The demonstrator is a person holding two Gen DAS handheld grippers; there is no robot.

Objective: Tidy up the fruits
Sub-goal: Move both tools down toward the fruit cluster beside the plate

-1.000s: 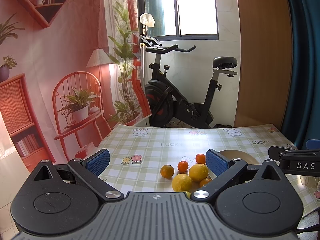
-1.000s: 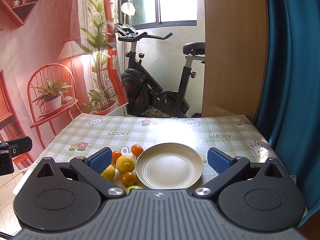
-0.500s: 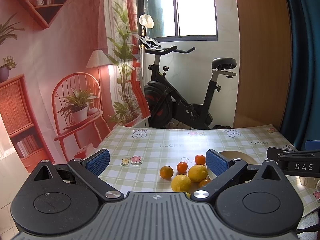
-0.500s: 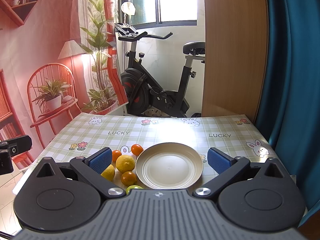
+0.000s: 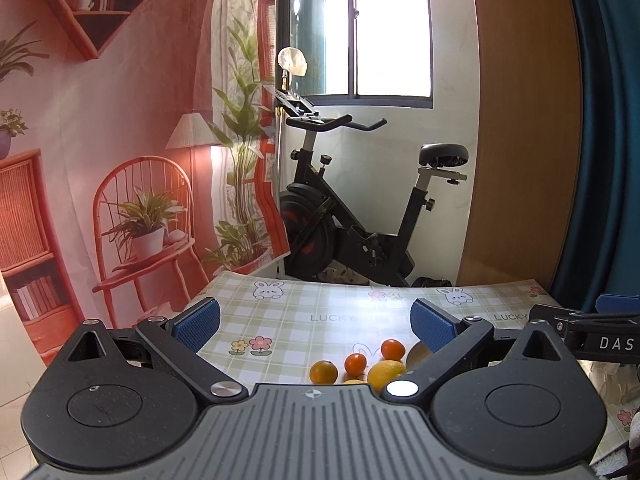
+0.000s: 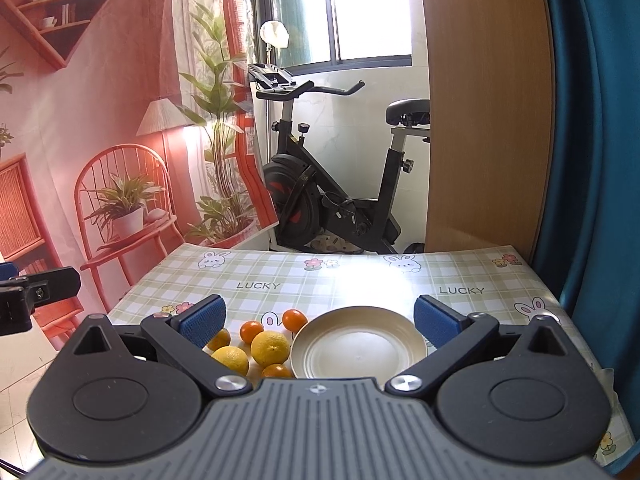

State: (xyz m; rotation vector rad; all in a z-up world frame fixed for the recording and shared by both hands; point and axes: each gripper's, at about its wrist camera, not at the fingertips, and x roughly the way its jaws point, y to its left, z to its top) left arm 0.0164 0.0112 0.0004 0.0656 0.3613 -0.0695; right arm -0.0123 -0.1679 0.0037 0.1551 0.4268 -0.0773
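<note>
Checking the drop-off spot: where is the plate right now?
In the right wrist view the plate sits empty on the checked tablecloth, low centre between the open fingers, with the cluster of citrus fruits against its left rim.

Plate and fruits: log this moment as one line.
left gripper: open, empty | right gripper: open, empty | plate: empty | fruits: on tablecloth, left of plate

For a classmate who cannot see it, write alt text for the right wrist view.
An empty cream plate sits on a green checked tablecloth, with six oranges and lemons clustered just left of it. The open right tool hovers in the foreground holding nothing. An exercise bike stands beyond the table by a window.
</note>
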